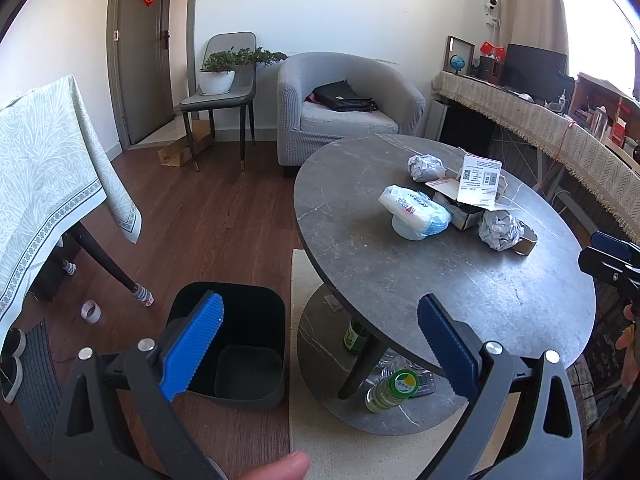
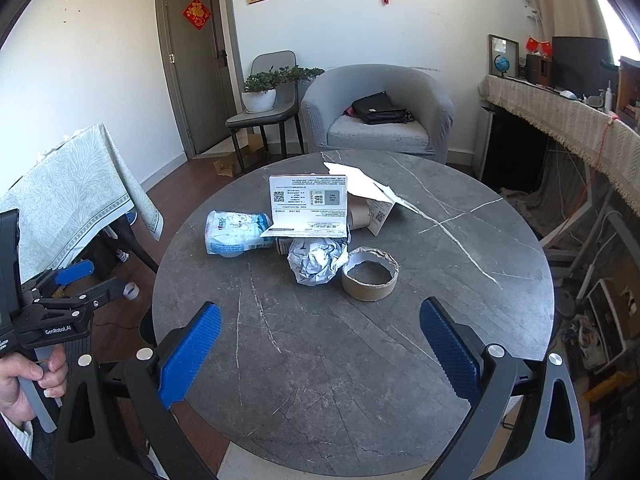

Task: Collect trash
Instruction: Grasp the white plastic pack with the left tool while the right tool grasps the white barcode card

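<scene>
On the round grey table (image 2: 460, 280) lie a crumpled paper ball (image 2: 316, 262), an empty tape roll (image 2: 370, 278), a tissue pack (image 2: 236, 232), and a torn open cardboard box (image 2: 308, 204). In the left wrist view the tissue pack (image 1: 416, 212), two paper balls (image 1: 426, 167) (image 1: 500, 229) and the box (image 1: 478, 182) show too. An empty black bin (image 1: 240, 344) stands on the floor left of the table. My left gripper (image 1: 320, 344) is open and empty above the bin and table edge. My right gripper (image 2: 320, 352) is open and empty over the table's near side.
Bottles (image 1: 394, 390) stand on the table's lower shelf. A cloth-covered table (image 1: 52, 184) is at left, a grey armchair (image 1: 344, 108) with a black bag and a chair with a plant behind. A tape roll (image 1: 90, 311) lies on the floor. A covered sideboard (image 2: 560, 120) runs along the right.
</scene>
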A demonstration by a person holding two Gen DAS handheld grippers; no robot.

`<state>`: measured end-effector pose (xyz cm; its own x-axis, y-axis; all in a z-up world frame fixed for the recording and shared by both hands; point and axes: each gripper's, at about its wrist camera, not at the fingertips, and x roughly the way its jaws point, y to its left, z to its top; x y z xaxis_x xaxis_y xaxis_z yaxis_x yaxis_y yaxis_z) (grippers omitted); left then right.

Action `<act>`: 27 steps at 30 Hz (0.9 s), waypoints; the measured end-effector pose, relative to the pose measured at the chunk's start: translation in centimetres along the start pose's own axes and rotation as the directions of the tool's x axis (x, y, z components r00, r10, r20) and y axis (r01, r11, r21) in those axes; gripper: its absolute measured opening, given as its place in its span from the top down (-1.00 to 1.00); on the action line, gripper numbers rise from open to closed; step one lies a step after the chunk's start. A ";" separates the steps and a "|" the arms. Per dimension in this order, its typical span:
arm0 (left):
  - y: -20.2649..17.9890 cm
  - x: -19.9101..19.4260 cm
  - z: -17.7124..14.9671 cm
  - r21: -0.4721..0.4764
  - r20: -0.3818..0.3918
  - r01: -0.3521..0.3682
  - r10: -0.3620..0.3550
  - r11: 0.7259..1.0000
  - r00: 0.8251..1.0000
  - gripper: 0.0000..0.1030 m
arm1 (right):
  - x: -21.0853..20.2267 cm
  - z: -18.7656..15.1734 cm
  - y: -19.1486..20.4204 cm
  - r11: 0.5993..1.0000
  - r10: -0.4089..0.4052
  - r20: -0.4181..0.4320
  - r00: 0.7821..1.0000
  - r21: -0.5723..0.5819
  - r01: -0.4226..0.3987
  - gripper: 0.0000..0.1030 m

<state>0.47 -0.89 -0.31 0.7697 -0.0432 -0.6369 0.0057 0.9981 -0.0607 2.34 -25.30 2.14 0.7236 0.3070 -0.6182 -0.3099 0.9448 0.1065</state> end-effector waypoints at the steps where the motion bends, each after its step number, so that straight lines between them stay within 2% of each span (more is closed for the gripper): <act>1: -0.1 0.0 0.0 0.007 0.001 0.011 -0.011 1.000 1.000 -0.94 | 0.1 0.0 0.0 1.000 0.003 -0.004 1.000 -0.004 -0.003 -0.94; 6: -0.1 0.1 0.6 0.042 0.026 0.045 -0.047 0.998 0.999 -0.92 | 0.0 0.1 0.1 1.000 0.008 0.000 1.000 -0.023 -0.008 -0.94; 10: -0.4 0.5 1.3 0.073 0.038 0.108 -0.111 0.991 0.993 -0.91 | 0.0 0.7 -0.5 1.000 0.019 0.025 1.000 0.009 -0.019 -0.94; 15: -1.0 1.7 2.2 0.138 0.036 0.184 -0.191 0.973 0.981 -0.84 | 0.1 2.0 -0.2 1.000 0.029 0.040 0.999 -0.007 -0.028 -0.94; 18: -0.8 2.8 2.5 0.153 0.008 0.246 -0.250 0.957 0.968 -0.65 | 0.4 2.7 -0.1 1.000 0.025 0.037 0.999 -0.014 -0.024 -0.94; 21: -1.2 3.9 3.0 0.213 -0.002 0.276 -0.283 0.937 0.959 -0.62 | 0.7 3.1 -0.1 0.999 0.041 0.061 0.997 -0.008 -0.041 -0.94; 24: -1.3 5.1 3.7 0.255 -0.032 0.351 -0.355 0.901 0.934 -0.60 | 2.2 3.7 -0.2 0.998 0.057 0.044 0.997 0.027 -0.058 -0.94; 27: -1.3 6.1 4.2 0.286 -0.076 0.403 -0.399 0.869 0.914 -0.58 | 3.4 4.0 0.6 0.998 0.065 0.028 0.997 0.015 -0.066 -0.94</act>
<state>7.85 -2.30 -0.86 0.6526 -0.4407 -0.6164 0.4976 0.8627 -0.0901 7.07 -23.27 3.23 0.7188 0.3713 -0.5878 -0.3473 0.9242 0.1590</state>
